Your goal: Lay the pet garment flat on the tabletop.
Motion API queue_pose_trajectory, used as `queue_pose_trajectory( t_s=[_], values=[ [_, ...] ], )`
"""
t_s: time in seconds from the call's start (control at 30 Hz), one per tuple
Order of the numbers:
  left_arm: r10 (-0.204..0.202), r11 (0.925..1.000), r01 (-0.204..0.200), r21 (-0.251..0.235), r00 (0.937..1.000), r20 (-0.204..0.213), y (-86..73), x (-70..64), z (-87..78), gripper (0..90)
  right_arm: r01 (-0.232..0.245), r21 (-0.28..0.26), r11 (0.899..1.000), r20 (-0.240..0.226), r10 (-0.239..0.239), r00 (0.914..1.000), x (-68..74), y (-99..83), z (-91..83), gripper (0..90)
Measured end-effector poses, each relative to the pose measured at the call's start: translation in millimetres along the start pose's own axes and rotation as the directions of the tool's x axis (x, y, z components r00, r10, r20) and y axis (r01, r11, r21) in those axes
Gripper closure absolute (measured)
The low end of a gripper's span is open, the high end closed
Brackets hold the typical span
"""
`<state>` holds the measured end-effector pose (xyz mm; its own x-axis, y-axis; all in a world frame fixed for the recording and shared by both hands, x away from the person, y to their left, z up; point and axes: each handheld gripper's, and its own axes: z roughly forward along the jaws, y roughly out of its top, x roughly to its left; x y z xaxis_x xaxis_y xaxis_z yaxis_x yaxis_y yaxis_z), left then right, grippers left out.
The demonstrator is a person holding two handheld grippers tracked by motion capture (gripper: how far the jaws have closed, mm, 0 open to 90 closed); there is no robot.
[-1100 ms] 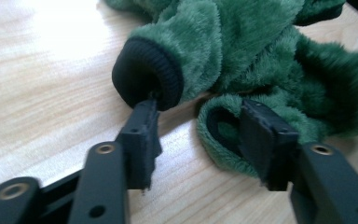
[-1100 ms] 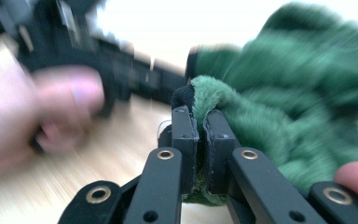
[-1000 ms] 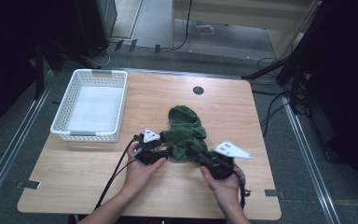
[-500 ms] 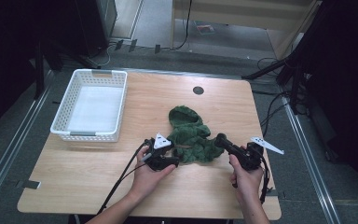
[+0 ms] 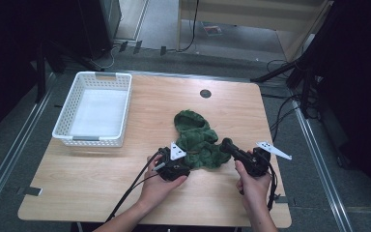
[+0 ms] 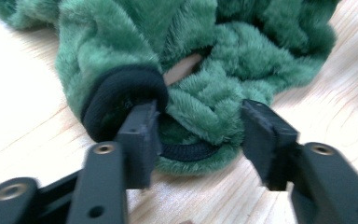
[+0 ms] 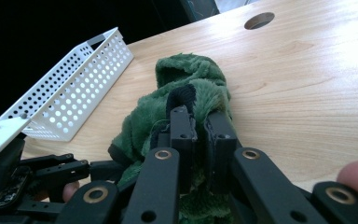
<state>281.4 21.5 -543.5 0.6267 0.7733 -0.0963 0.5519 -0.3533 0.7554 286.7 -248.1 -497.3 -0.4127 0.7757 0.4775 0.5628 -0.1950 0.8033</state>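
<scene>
Wooden worktop [image 5: 125,193], pale grain, dark room around it.

Left gripper [image 6: 200,135]: fingers spread wide, straddling the near hem of the green plush garment [image 6: 223,60]. One finger [image 6: 140,135] touches the black elastic cuff [image 6: 116,93]; the other stands beside the fleece, not pressing. Nothing gripped yet.

Right gripper [image 7: 198,128]: fingers drawn nearly together on a fold of fleece and a bit of black trim [image 7: 182,95], which pokes up between them. Pinch looks firm, a fold of cloth filling the gap.

High view: garment [image 5: 198,140] crumpled near worktop centre, slightly toward 5 o'clock. Left gripper [image 5: 174,166] at its 7 o'clock edge, right gripper [image 5: 234,152] at its 4 o'clock edge, a hand behind each. White perforated basket [image 5: 94,116] well apart at 10 o'clock, empty as far as seen. Cable port [image 5: 205,93] at 12 o'clock.

Judgement: step in hand is securing two grip points on the garment, one side taken, the other pending. Next move calls for the left fingers to close on the cuff edge, catching elastic rather than loose pile, before any lift or spread; fleece may slip if only the nap is caught.
</scene>
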Motion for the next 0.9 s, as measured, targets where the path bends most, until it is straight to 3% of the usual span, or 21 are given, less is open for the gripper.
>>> queue_pose_trajectory(
  t_s=[0.1, 0.17, 0.3, 0.43, 0.47, 0.5, 0.57, 0.6, 0.63, 0.67, 0.7, 0.77, 0.8, 0.87, 0.9],
  values=[
    [0.040, 0.9991, -0.040, 0.016, 0.9990, 0.019, -1.1, -0.7, 0.2, 74.6, 0.021, -0.003, 1.000, 0.012, -0.021, 0.9997, 1.2, 0.5, -0.1, 84.9],
    [0.043, 0.9990, -0.043, 0.015, 0.9985, 0.035, -1.5, 2.9, -2.0, 80.7, 0.044, -0.002, 0.999, 0.028, -0.044, 0.9987, 2.0, 0.9, -1.6, 84.9],
    [0.011, 0.9997, -0.013, 0.021, 0.9961, 0.088, -4.2, 19.9, -13.6, 84.5, 0.074, -0.017, 0.997, 0.047, -0.073, 0.9962, 0.5, 2.9, -8.9, 85.1],
    [0.020, 0.9998, -0.021, 0.007, 0.9931, 0.115, -12.1, 41.5, -40.6, 85.0, 0.063, -0.020, 0.998, 0.060, -0.061, 0.9963, -4.5, 3.5, -19.3, 85.4],
    [0.020, 0.9998, -0.021, 0.007, 0.9931, 0.115, -12.1, 41.5, -40.6, 85.0, 0.063, -0.020, 0.998, 0.060, -0.061, 0.9963, -4.5, 3.5, -19.3, 85.4],
    [0.017, 0.9998, -0.015, -0.011, 0.9920, 0.125, -18.2, 52.8, -58.5, 85.0, 0.052, -0.011, 0.999, 0.058, -0.051, 0.9970, -5.9, 0.9, -24.3, 85.5],
    [0.011, 0.9997, -0.008, -0.024, 0.9912, 0.132, -22.1, 57.7, -67.4, 85.0, 0.051, 0.001, 0.999, 0.061, -0.051, 0.9969, -5.4, -1.3, -26.5, 85.5],
    [0.008, 0.9997, -0.004, -0.025, 0.9846, 0.175, -30.8, 64.9, -82.1, 85.0, 0.065, 0.038, 0.997, 0.069, -0.068, 0.9953, -3.5, -8.9, -30.2, 85.6],
    [0.001, 1.0000, 0.000, -0.008, 0.9803, 0.198, -36.0, 66.8, -86.4, 85.0, 0.063, 0.056, 0.996, 0.071, -0.067, 0.9952, -2.6, -12.5, -31.1, 85.6],
    [0.001, 1.0000, 0.000, -0.008, 0.9803, 0.198, -36.0, 66.8, -86.4, 84.9, 0.063, 0.056, 0.996, 0.071, -0.067, 0.9952, -2.6, -12.5, -31.1, 85.6],
    [-0.024, 0.9988, 0.012, 0.047, 0.9631, 0.268, -48.7, 67.2, -89.0, 84.9, 0.070, 0.108, 0.992, 0.086, -0.079, 0.9932, -2.3, -23.3, -32.1, 85.8],
    [0.022, 0.9942, -0.048, 0.096, 0.9662, 0.257, -61.2, 63.1, -86.6, 84.9, 0.061, 0.169, 0.984, 0.106, -0.080, 0.9912, -5.2, -35.6, -31.1, 86.0],
    [0.027, 0.9934, -0.056, 0.101, 0.9637, 0.266, -65.3, 62.5, -85.2, 84.9, 0.052, 0.201, 0.978, 0.118, -0.076, 0.9901, -7.7, -42.4, -30.0, 86.1],
    [-0.007, 0.9956, -0.021, 0.091, 0.9560, 0.293, -65.9, 64.5, -84.8, 84.5, 0.027, 0.248, 0.968, 0.143, -0.064, 0.9877, -13.0, -54.9, -28.0, 86.1],
    [0.001, 0.9960, -0.027, 0.085, 0.9553, 0.296, -65.2, 64.7, -84.4, 83.3, 0.028, 0.258, 0.966, 0.150, -0.069, 0.9863, -15.5, -59.3, -27.6, 85.5]
  ],
)
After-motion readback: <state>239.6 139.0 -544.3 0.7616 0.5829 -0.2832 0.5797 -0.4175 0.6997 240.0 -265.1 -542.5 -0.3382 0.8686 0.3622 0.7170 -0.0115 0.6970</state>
